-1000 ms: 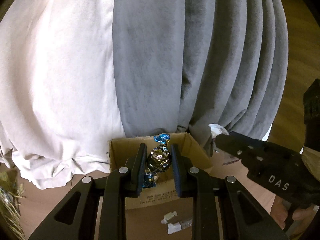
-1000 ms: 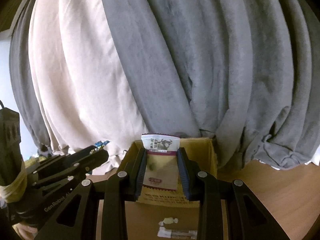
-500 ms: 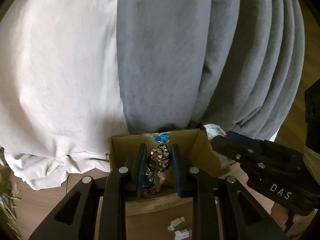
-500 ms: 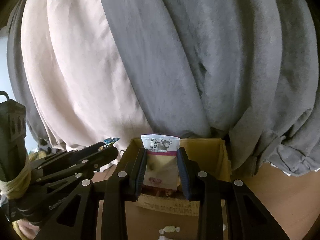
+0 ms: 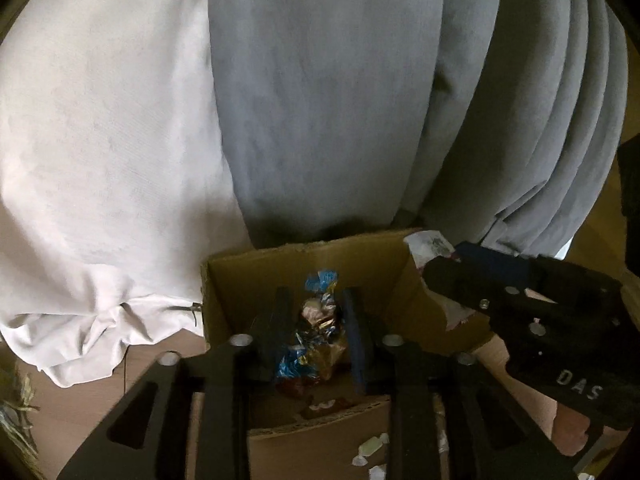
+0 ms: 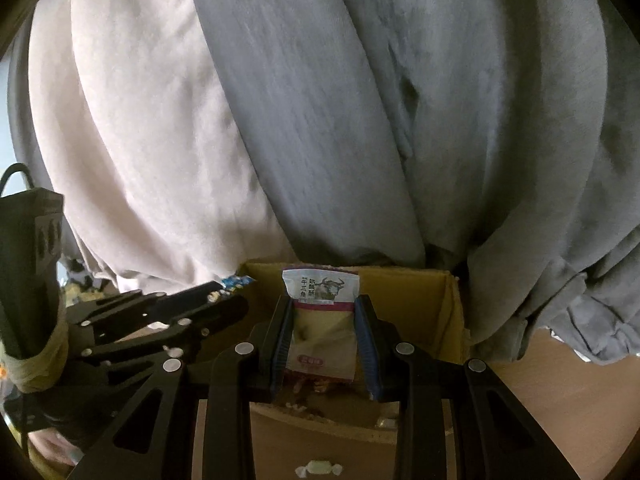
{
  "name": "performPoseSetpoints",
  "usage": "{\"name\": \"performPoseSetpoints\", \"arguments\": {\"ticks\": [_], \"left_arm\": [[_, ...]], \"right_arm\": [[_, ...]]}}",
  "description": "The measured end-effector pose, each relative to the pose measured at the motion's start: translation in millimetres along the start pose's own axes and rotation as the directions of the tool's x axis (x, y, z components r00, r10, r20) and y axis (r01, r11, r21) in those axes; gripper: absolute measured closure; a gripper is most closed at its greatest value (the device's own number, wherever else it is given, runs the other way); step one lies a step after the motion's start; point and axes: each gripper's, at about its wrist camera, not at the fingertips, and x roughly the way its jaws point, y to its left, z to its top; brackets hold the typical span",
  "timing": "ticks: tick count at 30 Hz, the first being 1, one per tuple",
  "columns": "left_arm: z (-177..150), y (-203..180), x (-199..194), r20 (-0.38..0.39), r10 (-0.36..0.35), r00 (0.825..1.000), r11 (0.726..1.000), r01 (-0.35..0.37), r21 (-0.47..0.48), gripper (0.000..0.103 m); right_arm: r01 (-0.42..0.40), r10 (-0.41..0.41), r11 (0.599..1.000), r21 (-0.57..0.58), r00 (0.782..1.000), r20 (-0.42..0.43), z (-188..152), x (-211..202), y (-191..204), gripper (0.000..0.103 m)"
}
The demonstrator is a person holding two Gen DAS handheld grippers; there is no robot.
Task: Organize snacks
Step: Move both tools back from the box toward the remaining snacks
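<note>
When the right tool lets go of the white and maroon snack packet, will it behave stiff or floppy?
Probably light and fairly flat: the snack packet stands upright between the right tool pads without sagging. Its film looks smooth, so it may slip. Likely it drops into the cardboard box.

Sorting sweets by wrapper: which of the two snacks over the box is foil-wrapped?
The blue-and-gold foil candy between the opening left hand-held gripper jaws; the right hand-held gripper holds a flat paper-like bull-printed packet.

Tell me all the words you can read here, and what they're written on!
"DAS": black right tongs, white letters on the body.
"牛三角": white and maroon snack packet, beside a bull drawing; its other characters are too small.
Blue and gold foil candy: blurred, unreadable.
</note>
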Motion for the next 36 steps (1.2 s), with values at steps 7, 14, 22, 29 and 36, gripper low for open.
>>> {"name": "performPoseSetpoints", "arguments": {"ticks": [7, 14, 22, 29, 36], "left_arm": [[-9, -4, -17, 0.048, 0.052, 0.998, 0.998, -0.053, 0.019, 0.052], [-27, -29, -54, 0.152, 0.118, 0.981, 0.988, -0.132, 0.085, 0.049], [-53, -55, -75, 0.193, 0.124, 0.973, 0.98, -0.151, 0.129, 0.049], [-87, -64, -61, 0.115, 0.095, 0.989, 0.982, -0.111, 0.151, 0.049], [-121, -69, -39, 0.035, 0.072, 0.997, 0.981, -0.078, 0.179, 0.049]], "right_arm": [[0.049, -0.049, 0.999, -0.002, 0.999, 0.009, -5, -2, -6, 0.049], [0.097, -0.096, 0.995, -0.005, 0.994, 0.049, -24, -31, -10, 0.049], [0.136, -0.136, 0.991, 0.018, 0.988, 0.067, -49, -64, -27, 0.049], [0.168, -0.168, 0.986, 0.015, 0.985, 0.023, -81, -72, -36, 0.049], [0.184, -0.182, 0.983, 0.027, 0.981, -0.064, -120, -60, -43, 0.049]]}}
